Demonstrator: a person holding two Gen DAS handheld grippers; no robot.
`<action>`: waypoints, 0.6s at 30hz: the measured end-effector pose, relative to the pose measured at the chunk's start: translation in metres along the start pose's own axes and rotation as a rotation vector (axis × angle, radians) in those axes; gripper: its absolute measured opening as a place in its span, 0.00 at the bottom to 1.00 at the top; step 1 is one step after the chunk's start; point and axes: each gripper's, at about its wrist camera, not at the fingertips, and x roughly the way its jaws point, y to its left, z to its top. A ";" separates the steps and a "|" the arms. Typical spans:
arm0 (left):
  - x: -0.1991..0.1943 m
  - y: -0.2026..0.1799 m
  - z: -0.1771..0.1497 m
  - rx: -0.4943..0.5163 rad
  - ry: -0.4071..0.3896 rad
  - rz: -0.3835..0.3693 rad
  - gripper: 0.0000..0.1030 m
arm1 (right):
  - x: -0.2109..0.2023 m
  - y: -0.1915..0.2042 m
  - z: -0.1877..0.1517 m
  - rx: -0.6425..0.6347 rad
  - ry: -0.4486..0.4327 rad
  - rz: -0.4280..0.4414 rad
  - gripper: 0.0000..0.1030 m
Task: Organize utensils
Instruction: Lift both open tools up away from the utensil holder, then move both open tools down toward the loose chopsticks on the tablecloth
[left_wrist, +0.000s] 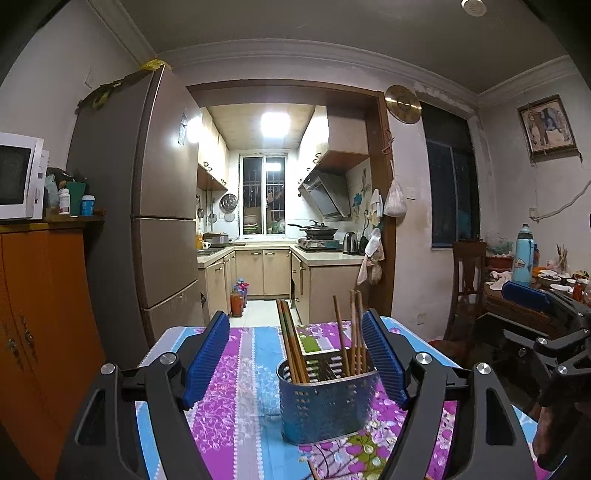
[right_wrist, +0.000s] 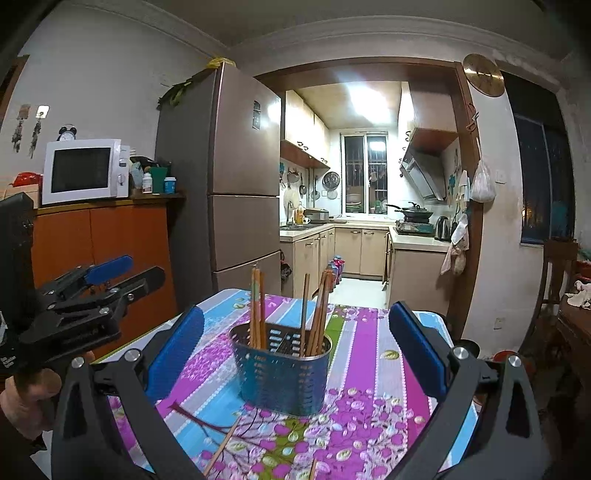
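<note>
Lit kitchen (left_wrist: 266, 206) (barred window (left_wrist: 263, 192)) beyond fridge (left_wrist: 166, 206)

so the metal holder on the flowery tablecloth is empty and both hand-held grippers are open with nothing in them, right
Not quite: the metal holder is not empty. The right wrist view shows several chopsticks standing in it. The rest holds: it sits on the flowery tablecloth, and the left hand-held gripper and right hand-held gripper are both open with nothing in them.
</note>
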 end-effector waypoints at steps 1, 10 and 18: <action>-0.006 -0.002 -0.003 0.006 -0.003 -0.002 0.73 | -0.006 0.001 -0.003 -0.001 0.000 0.002 0.94; -0.057 -0.017 -0.043 0.023 -0.005 -0.025 0.73 | -0.062 0.018 -0.039 -0.018 0.003 0.027 0.94; -0.087 -0.023 -0.082 0.017 0.043 -0.030 0.73 | -0.104 0.033 -0.074 -0.013 0.005 0.031 0.94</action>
